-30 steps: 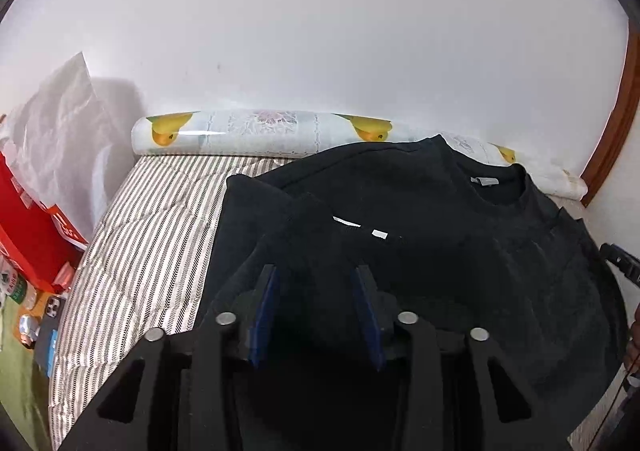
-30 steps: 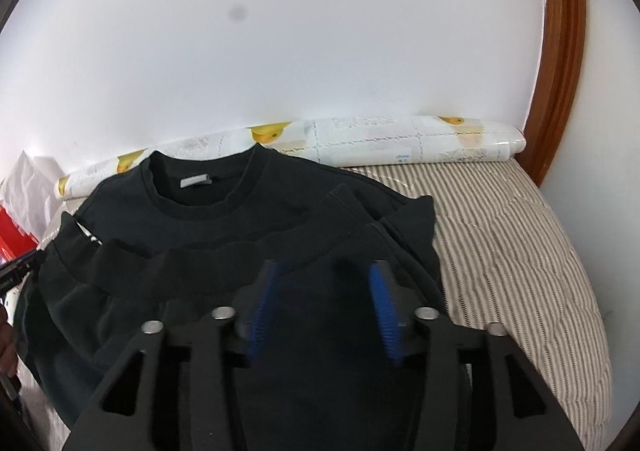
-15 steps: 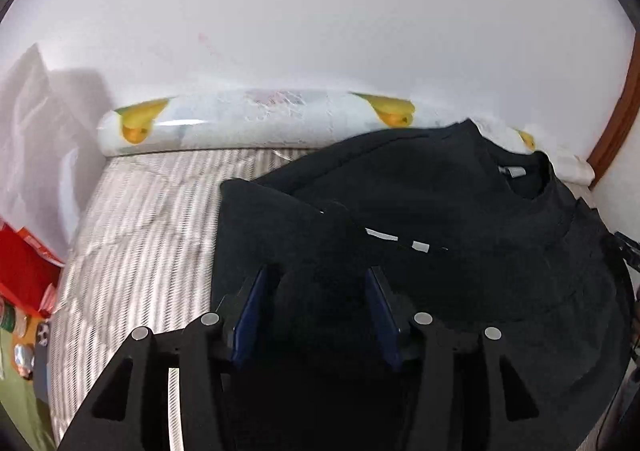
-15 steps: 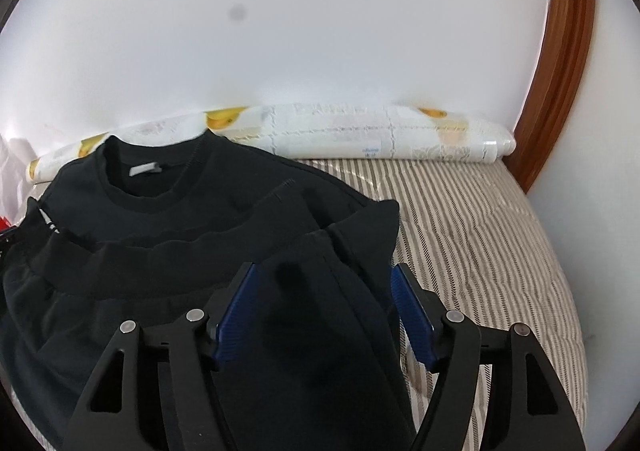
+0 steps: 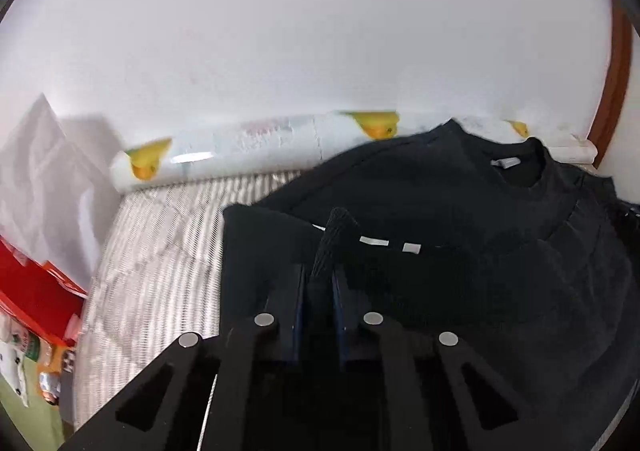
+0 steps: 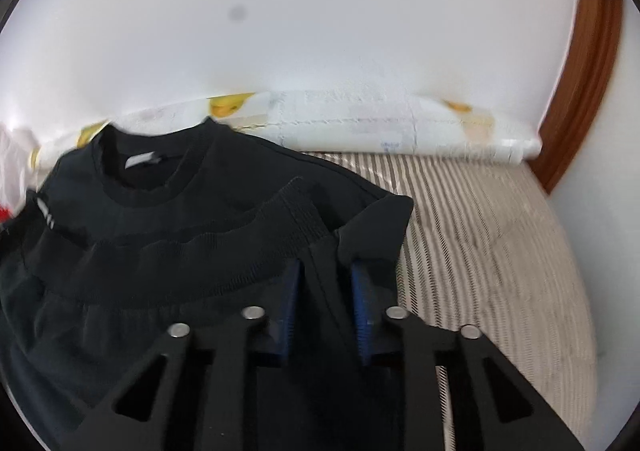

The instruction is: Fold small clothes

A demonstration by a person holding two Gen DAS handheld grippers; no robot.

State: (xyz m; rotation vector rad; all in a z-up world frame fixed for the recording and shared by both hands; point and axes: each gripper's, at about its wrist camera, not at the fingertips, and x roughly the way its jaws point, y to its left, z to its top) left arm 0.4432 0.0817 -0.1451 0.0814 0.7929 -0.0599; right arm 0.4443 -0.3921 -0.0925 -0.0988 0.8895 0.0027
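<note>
A black sweatshirt lies on a striped bed, collar toward the wall, its ribbed hem folded up over the body. It also shows in the right wrist view. My left gripper is shut on the left end of the ribbed hem. My right gripper is shut on the right side of the garment, where the hem and a folded sleeve meet. The cloth between the jaws hides the pads' inner faces.
The striped mattress extends left of the garment and also right of it. A rolled white mat with yellow prints lies along the wall. A red box and white paper stand at left. A wooden frame rises at right.
Both grippers were open over the garment; both have since closed on its folded hem edge, left and right. The hem corners now stand slightly raised between the jaws.
</note>
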